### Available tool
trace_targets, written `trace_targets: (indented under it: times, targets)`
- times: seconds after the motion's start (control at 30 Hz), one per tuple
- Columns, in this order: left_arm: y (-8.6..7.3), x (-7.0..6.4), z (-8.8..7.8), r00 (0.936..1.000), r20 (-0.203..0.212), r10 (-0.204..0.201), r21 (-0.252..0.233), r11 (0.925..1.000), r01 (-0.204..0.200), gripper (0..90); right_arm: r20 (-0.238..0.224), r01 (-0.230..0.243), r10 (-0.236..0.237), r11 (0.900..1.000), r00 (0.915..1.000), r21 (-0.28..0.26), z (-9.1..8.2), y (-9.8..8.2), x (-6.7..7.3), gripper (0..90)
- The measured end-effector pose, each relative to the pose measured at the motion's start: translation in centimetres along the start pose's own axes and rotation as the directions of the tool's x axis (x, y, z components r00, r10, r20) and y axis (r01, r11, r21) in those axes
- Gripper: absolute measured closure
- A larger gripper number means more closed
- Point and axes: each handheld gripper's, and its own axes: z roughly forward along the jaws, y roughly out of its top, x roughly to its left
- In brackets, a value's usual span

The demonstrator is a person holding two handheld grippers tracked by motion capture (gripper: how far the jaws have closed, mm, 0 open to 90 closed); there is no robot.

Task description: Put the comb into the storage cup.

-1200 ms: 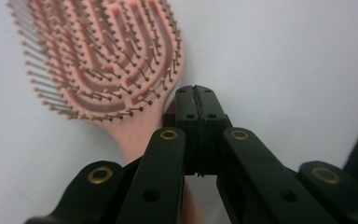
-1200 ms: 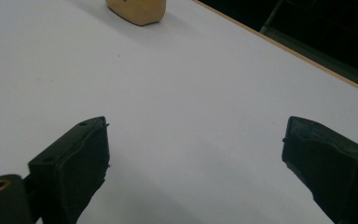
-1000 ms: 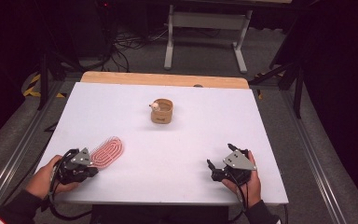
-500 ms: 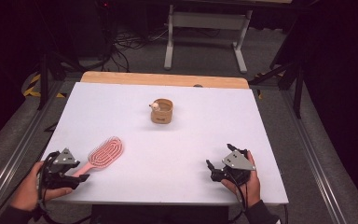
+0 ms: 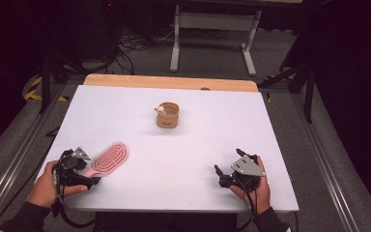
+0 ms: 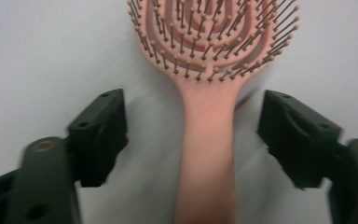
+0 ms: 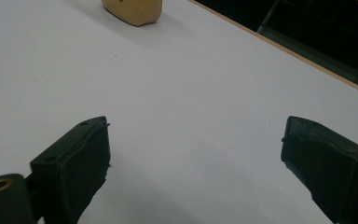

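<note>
The pink hairbrush (image 5: pixel 107 158) lies flat near the front-left corner of the white counter (image 5: pixel 183 154), bristles up, its head angled toward the middle and its handle pointing back at the left tool (image 5: pixel 89 179). In the left gripper view the handle (image 6: pixel 208 154) runs straight up between the 2 black jaws, which stand wide apart on either side of it with a clear gap each way, so nothing is clamped yet. The step in hand looks like lining up for a grasp on the handle; the next move would call for easing the tool a little farther forward and low to the counter, then closing squarely across the handle below the bristles. The right tool (image 5: pixel 221 177) rests near the front-right corner, jaws also apart and empty, facing bare counter. The high view gives the layout: a small tan cup (image 5: pixel 167 115) sits toward the far middle, well apart from the brush. The left gripper view alone gives the bristle rows and how centred the handle sits; the right gripper view catches the cup's base (image 7: pixel 133 10) and the counter's wooden far edge.
</note>
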Motion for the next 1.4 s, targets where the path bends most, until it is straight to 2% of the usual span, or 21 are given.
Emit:
trace_targets:
  times: [0.03, 0.1, 0.17, 0.23, 0.37, 0.67, 0.73, 0.8, 0.83, 0.87, 0.9, 0.97, 1.0, 1.03, 1.13, 1.17, 1.23, 1.27, 1.3, 1.37, 1.4]
  targets:
    - [0.2, 0.2, -0.1, 1.0000, 0.002, -0.004, 0.017, 0.9998, 0.004, 31.1, 0.001, -0.001, 0.001, 1.000, 1.0000, 0.001, 0.0, 0.0, 0.0, 8.9]
    - [0.5, 0.3, -0.2, 1.0000, -0.001, -0.010, 0.039, 0.9992, 0.010, 37.6, 0.002, -0.005, 0.005, 1.000, 1.0000, 0.005, 0.1, 0.0, 0.0, 8.9]
    - [0.7, 0.4, -0.2, 1.0000, 0.002, 0.002, 0.050, 0.9987, -0.002, 43.1, -0.002, -0.001, 0.001, 1.000, 1.0000, 0.006, 0.0, 0.0, 0.0, 8.9]
    - [0.8, 0.4, -0.2, 0.9999, 0.006, 0.012, 0.051, 0.9986, -0.012, 47.9, -0.002, -0.004, 0.004, 1.000, 1.0000, 0.005, 0.1, 0.0, 0.0, 9.0]
    - [0.8, 0.0, -0.3, 0.9994, 0.004, 0.035, 0.024, 0.9991, -0.035, 66.5, -0.006, -0.002, 0.002, 1.000, 1.0000, 0.008, 0.1, 0.0, 0.0, 9.0]
    - [0.1, -0.2, -0.2, 0.9994, -0.014, 0.031, -0.045, 0.9985, -0.032, 69.1, -0.002, -0.005, 0.005, 1.000, 1.0000, 0.012, 0.1, 0.0, 0.0, 9.0]
    - [0.0, -0.3, -0.1, 0.9990, -0.036, 0.029, -0.076, 0.9966, -0.031, 69.2, 0.000, -0.007, 0.007, 1.000, 1.0000, 0.012, 0.2, 0.0, 0.0, 9.0]
    - [0.0, -0.4, -0.1, 0.9984, -0.048, 0.031, -0.079, 0.9962, -0.034, 69.2, -0.001, -0.007, 0.007, 1.000, 1.0000, 0.012, 0.2, 0.0, 0.0, 8.9]
    - [0.1, -0.6, 0.0, 0.9966, -0.072, 0.039, -0.096, 0.9944, -0.046, 69.2, 0.001, -0.010, 0.010, 1.000, 1.0000, 0.008, 0.1, 0.0, 0.0, 9.0]
    - [0.1, -0.6, 0.0, 0.9966, -0.072, 0.039, -0.096, 0.9944, -0.046, 69.1, 0.001, -0.010, 0.010, 1.000, 1.0000, 0.008, 0.1, 0.0, 0.0, 9.0]
    - [0.2, -0.9, 0.1, 0.9960, -0.081, 0.038, -0.126, 0.9909, -0.048, 69.2, 0.002, -0.017, 0.017, 1.000, 0.9999, 0.004, 0.1, 0.0, 0.0, 9.0]
    - [0.4, -1.2, -0.1, 0.9936, -0.102, 0.047, -0.155, 0.9860, -0.062, 69.2, 0.004, -0.022, 0.022, 1.000, 0.9998, 0.000, 0.1, 0.0, -0.1, 9.0]
    - [0.4, -1.2, -0.1, 0.9936, -0.102, 0.047, -0.155, 0.9860, -0.062, 69.2, 0.005, -0.025, 0.025, 1.000, 0.9997, -0.003, 0.1, 0.1, -0.1, 9.0]
    - [0.5, -1.5, -0.2, 0.9938, -0.103, 0.043, -0.193, 0.9793, -0.063, 69.3, 0.006, -0.037, 0.037, 0.999, 0.9993, -0.008, 0.1, 0.1, -0.2, 8.9]
    - [0.7, -2.0, -0.5, 0.9910, -0.127, 0.041, -0.260, 0.9629, -0.073, 69.3, 0.011, -0.053, 0.053, 0.998, 0.9985, -0.023, 0.1, 0.3, -0.2, 8.9]
    - [0.7, -2.0, -0.5, 0.9910, -0.127, 0.041, -0.260, 0.9629, -0.073, 69.3, 0.011, -0.053, 0.053, 0.998, 0.9985, -0.023, 0.1, 0.3, -0.2, 8.9]
    - [0.9, -2.3, -0.7, 0.9902, -0.136, 0.033, -0.317, 0.9456, -0.075, 69.3, 0.009, -0.076, 0.076, 0.996, 0.9970, -0.043, 0.2, 0.5, -0.4, 8.3]
    - [0.9, -2.3, -0.7, 0.9902, -0.136, 0.033, -0.317, 0.9456, -0.075, 69.2, 0.009, -0.085, 0.085, 0.995, 0.9963, -0.048, 0.2, 0.6, -0.4, 8.0]
    - [1.1, -2.4, -0.8, 0.9875, -0.154, 0.035, -0.355, 0.9308, -0.088, 69.2, 0.013, -0.090, 0.091, 0.994, 0.9958, -0.054, 0.3, 0.7, -0.5, 7.7]
    - [1.3, -2.3, -0.9, 0.9890, -0.146, 0.024, -0.395, 0.9153, -0.080, 69.3, 0.013, -0.107, 0.108, 0.992, 0.9940, -0.071, 0.2, 0.9, -0.6, 7.1]
    - [1.3, -2.3, -0.9, 0.9890, -0.146, 0.024, -0.395, 0.9153, -0.080, 69.3, 0.010, -0.117, 0.118, 0.990, 0.9929, -0.080, 0.3, 1.0, -0.7, 6.7]
